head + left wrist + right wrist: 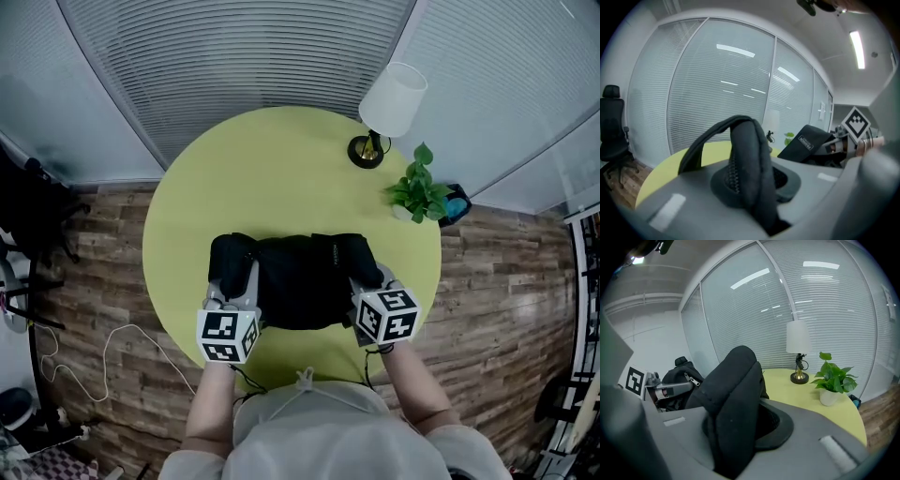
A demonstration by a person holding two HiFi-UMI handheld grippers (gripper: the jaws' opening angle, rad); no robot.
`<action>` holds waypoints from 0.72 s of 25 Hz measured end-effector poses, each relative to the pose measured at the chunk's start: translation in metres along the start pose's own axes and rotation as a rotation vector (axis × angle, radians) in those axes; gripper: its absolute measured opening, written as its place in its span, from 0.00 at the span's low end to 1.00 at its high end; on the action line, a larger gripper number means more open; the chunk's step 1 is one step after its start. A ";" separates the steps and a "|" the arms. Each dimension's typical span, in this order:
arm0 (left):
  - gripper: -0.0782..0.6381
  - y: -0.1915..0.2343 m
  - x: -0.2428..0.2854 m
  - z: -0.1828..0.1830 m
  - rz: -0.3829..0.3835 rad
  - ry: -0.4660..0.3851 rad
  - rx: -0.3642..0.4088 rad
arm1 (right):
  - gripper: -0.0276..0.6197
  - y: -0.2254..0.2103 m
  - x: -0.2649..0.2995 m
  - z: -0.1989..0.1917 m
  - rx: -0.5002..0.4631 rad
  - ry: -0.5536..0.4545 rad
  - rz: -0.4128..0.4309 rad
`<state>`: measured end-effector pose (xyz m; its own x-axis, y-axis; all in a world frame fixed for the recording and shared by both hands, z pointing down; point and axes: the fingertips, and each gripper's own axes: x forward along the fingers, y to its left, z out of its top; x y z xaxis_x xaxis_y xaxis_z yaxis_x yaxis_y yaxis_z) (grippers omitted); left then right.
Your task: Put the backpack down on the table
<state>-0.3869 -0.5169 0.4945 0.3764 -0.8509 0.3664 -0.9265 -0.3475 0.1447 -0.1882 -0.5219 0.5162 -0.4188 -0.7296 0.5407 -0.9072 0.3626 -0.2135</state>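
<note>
Only the gripper views show the grips: the left gripper [751, 187] is clamped narrowly on a padded black strap [745, 154], and the right gripper [733, 427] on a second strap [733, 390]. From the head view, the soft black backpack [298, 279] appears to rest on the yellow-green round table [281, 159], by its near edge. Its white label [805, 142] is too small to read.

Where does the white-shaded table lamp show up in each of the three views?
Head view: lamp upper right, near the table's far edge.
Left gripper view: tiny, centre, just right of the backpack strap.
Right gripper view: right of centre, on the table.
Shared landmark: the potted plant beside it.
</note>
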 end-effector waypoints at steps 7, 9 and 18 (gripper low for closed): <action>0.16 0.001 0.007 -0.005 -0.025 0.005 0.005 | 0.10 -0.007 0.006 -0.008 0.019 0.006 -0.010; 0.17 0.001 0.005 -0.007 -0.024 0.003 -0.002 | 0.11 -0.008 0.006 -0.010 0.017 0.009 -0.006; 0.19 0.003 0.008 -0.031 -0.031 0.043 -0.033 | 0.17 -0.014 0.012 -0.027 -0.013 0.051 -0.029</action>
<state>-0.3867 -0.5129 0.5261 0.4047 -0.8222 0.4004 -0.9144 -0.3591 0.1868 -0.1792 -0.5205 0.5476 -0.3891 -0.7098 0.5872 -0.9183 0.3490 -0.1868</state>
